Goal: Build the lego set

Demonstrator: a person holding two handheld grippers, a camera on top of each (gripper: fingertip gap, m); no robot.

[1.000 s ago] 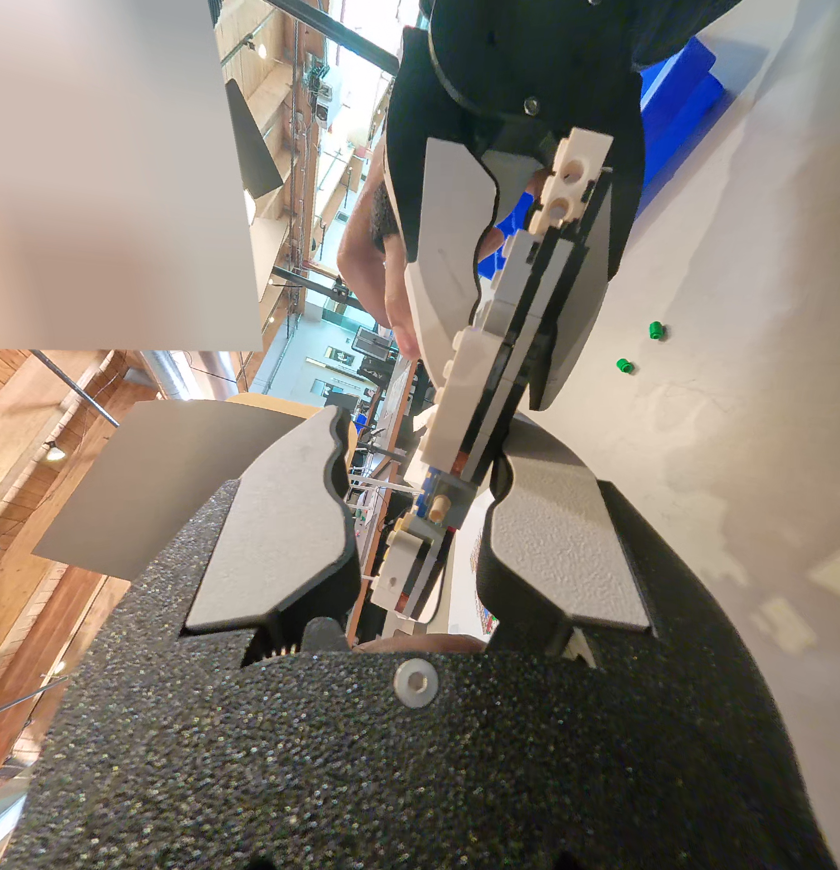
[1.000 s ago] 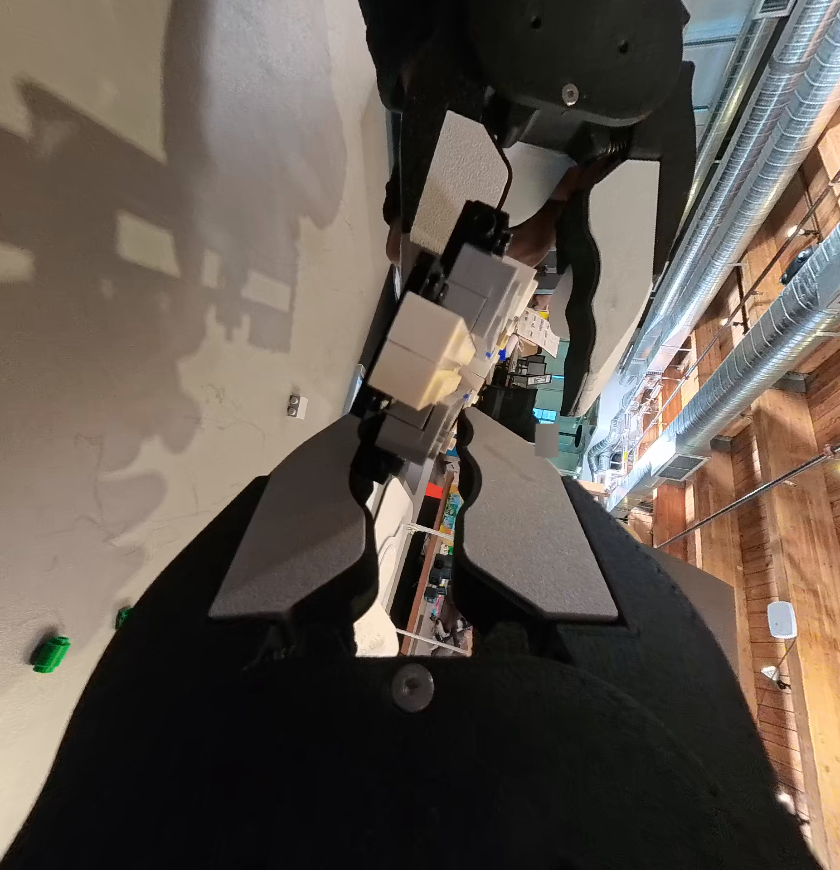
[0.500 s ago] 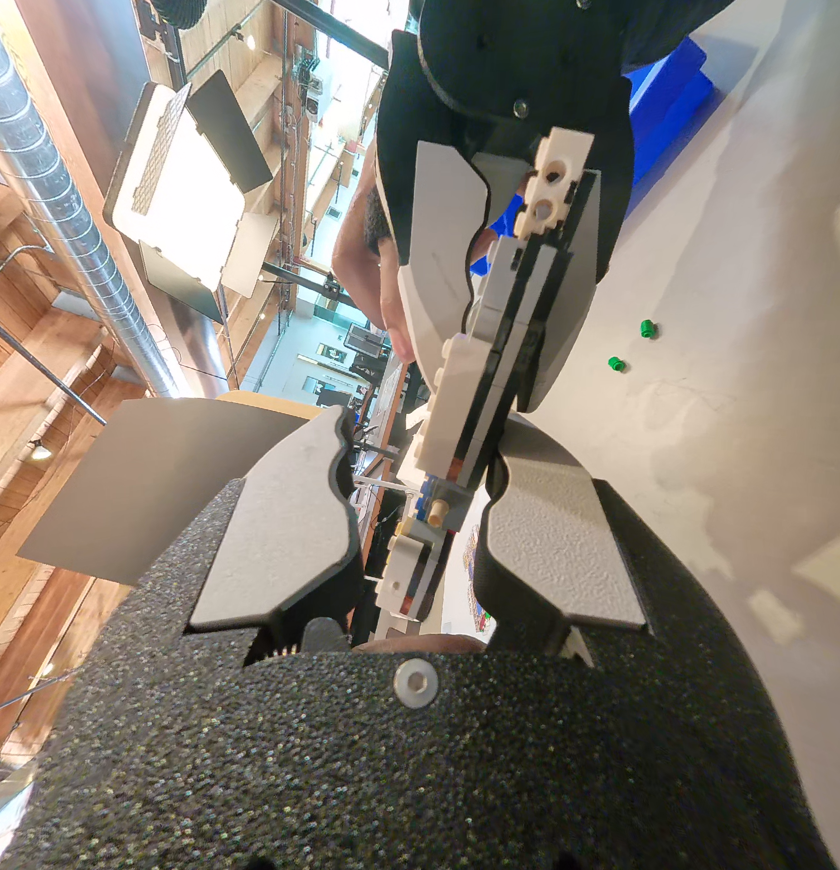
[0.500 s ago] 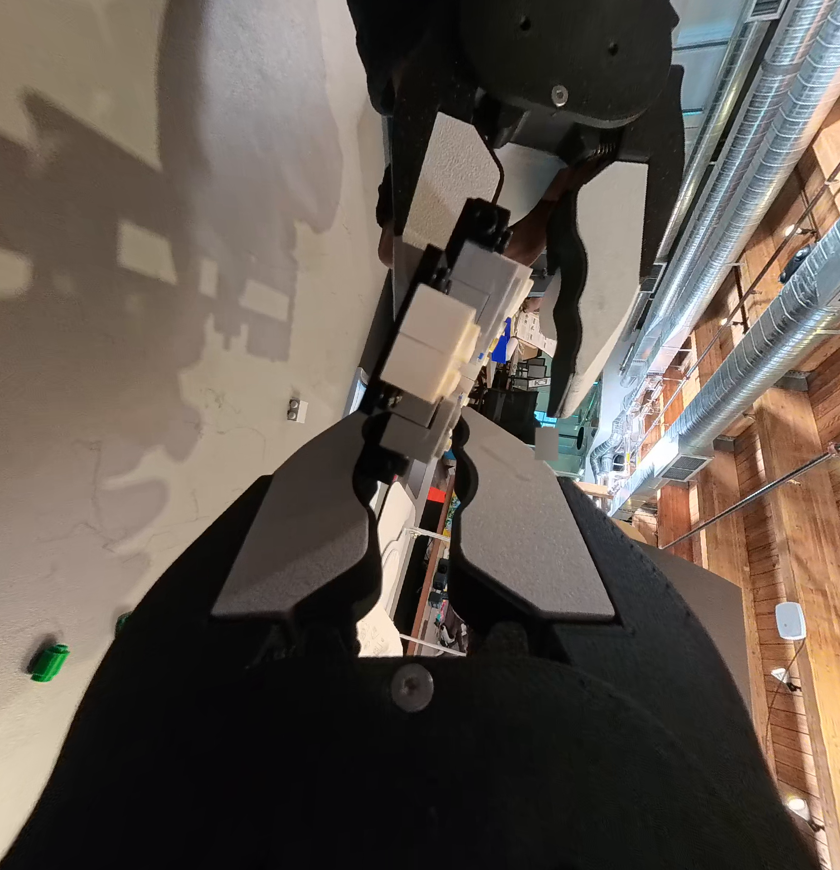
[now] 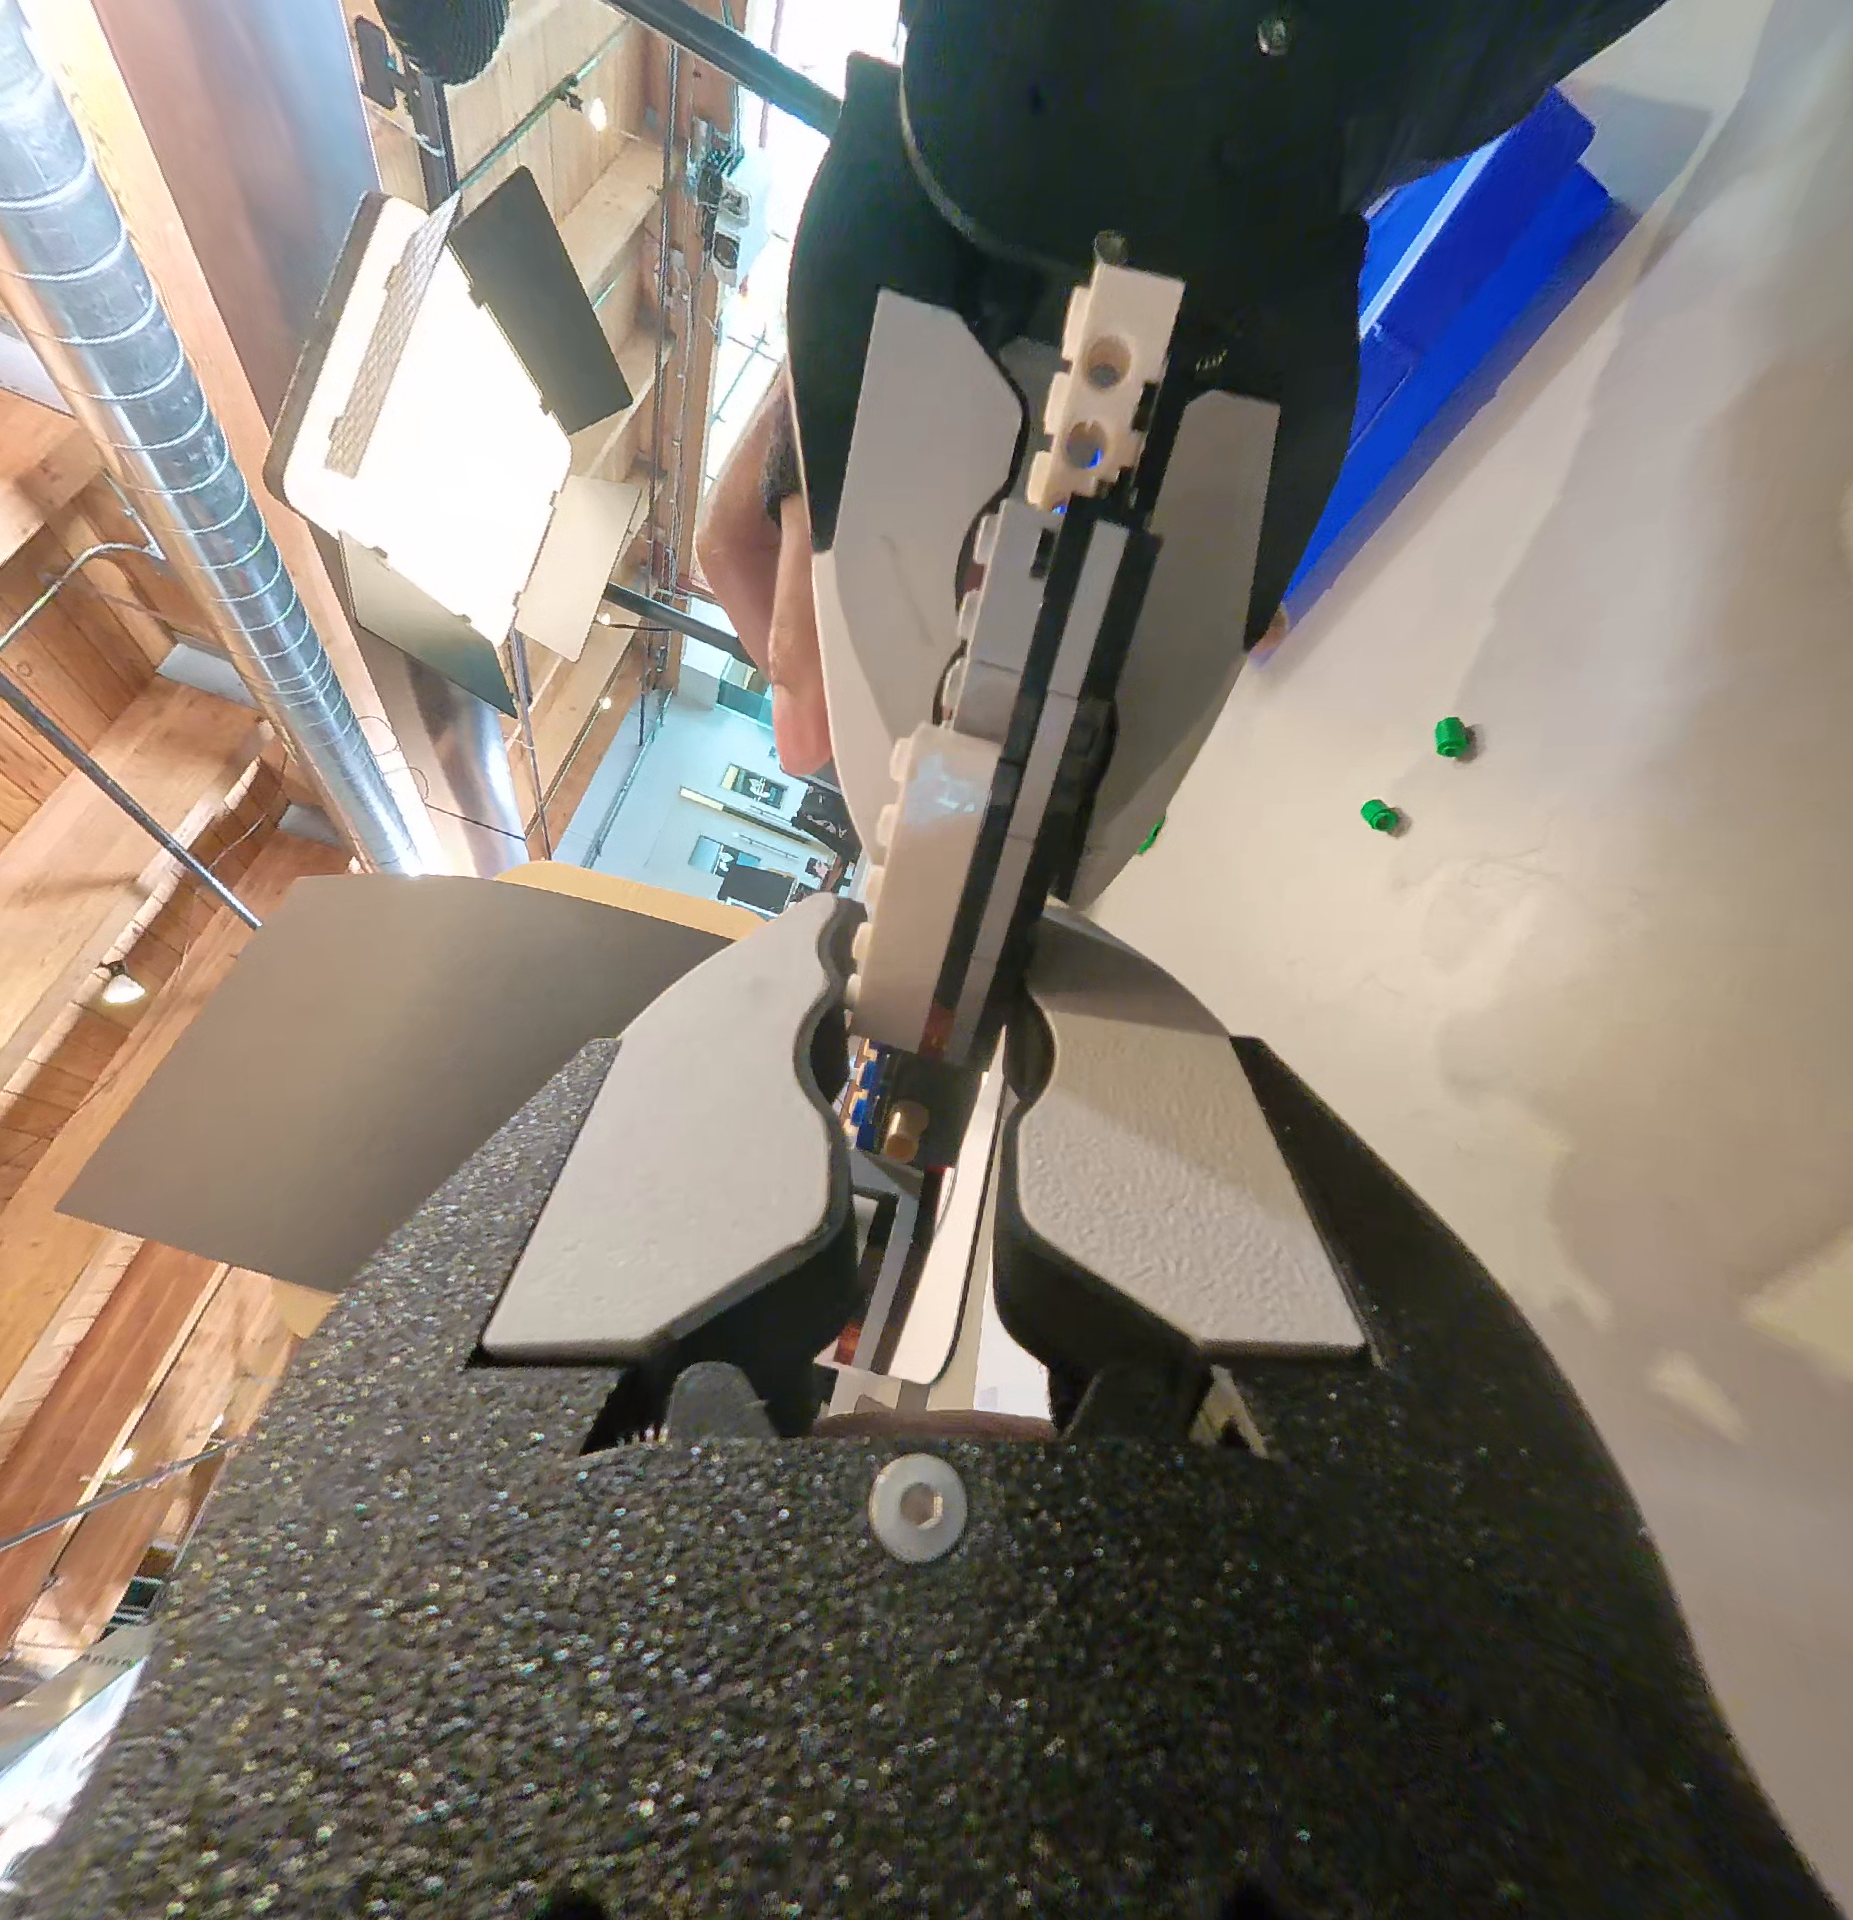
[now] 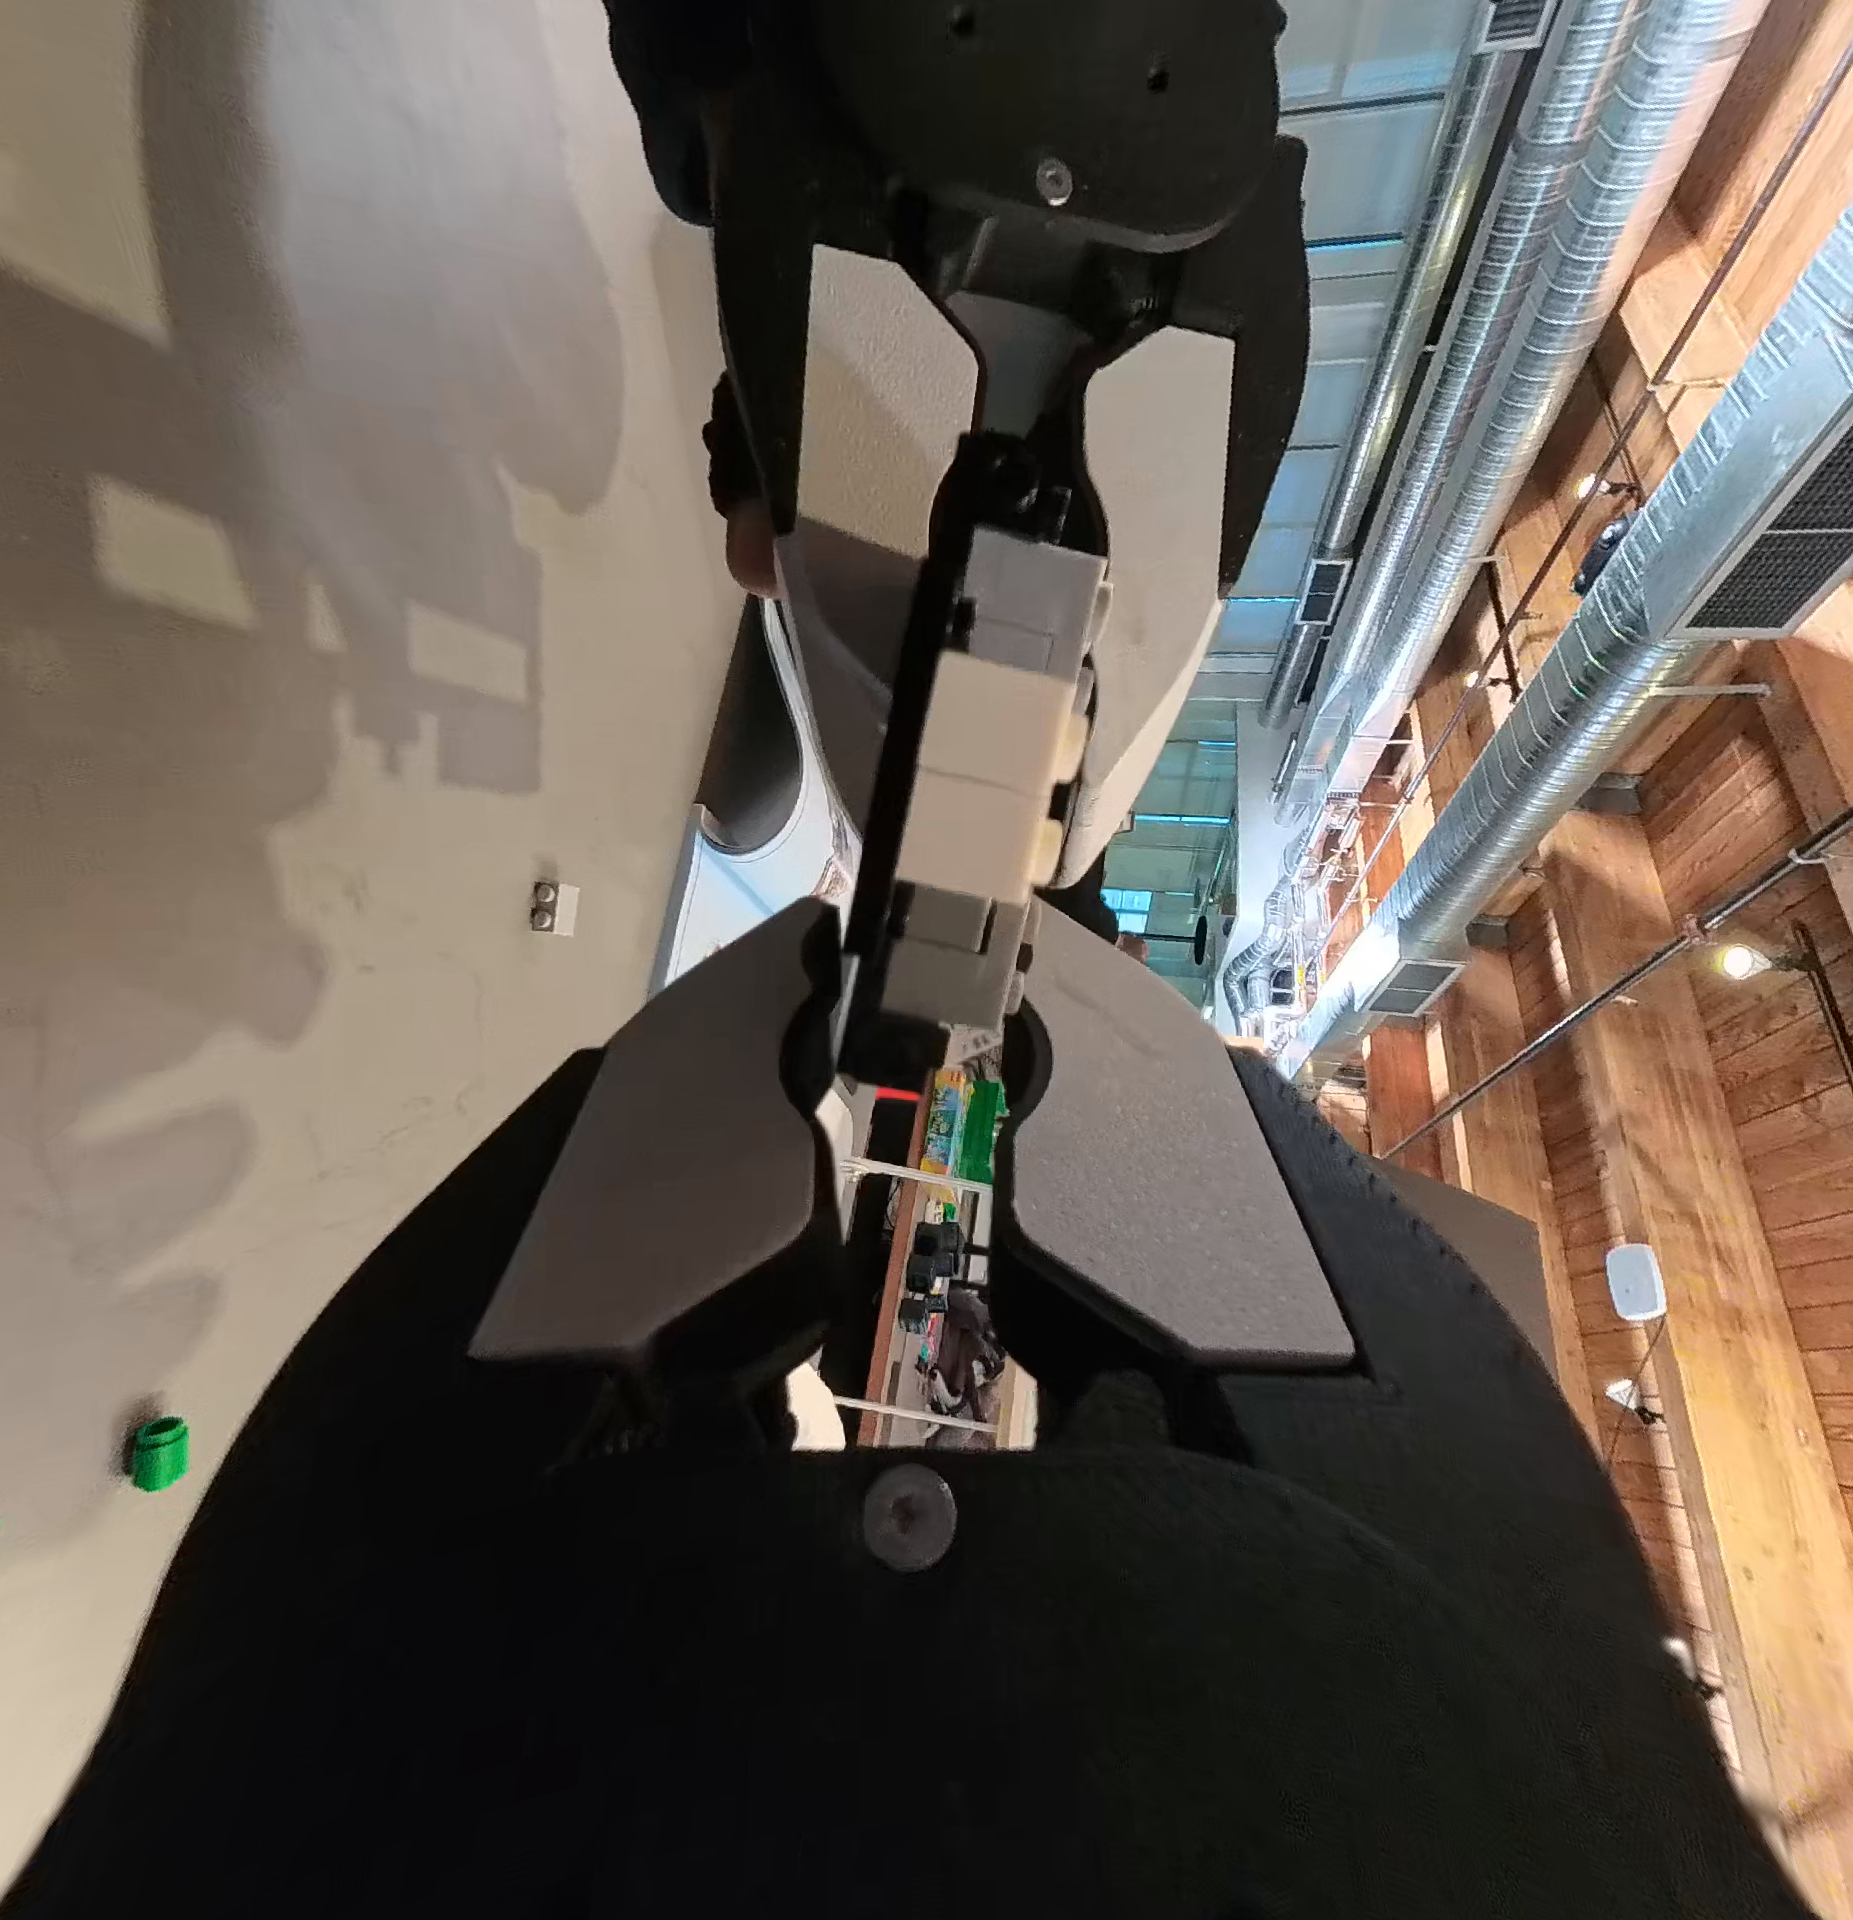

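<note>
A long grey, white and black brick assembly (image 5: 989, 790) is clamped at one end by the left gripper (image 5: 927, 997), fingers pressed on both sides. Its far end is gripped likewise by the right gripper (image 6: 927, 997). Beyond, small green pieces (image 5: 1381, 817) are scattered mid-surface (image 5: 1628, 935).

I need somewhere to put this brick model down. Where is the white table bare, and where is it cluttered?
Both grippers clamp the brick assembly above the table. Bare patches: the stretch below the green studs, and the area between the small white brick and the green pieces. Crowded: by the blue bin.
</note>
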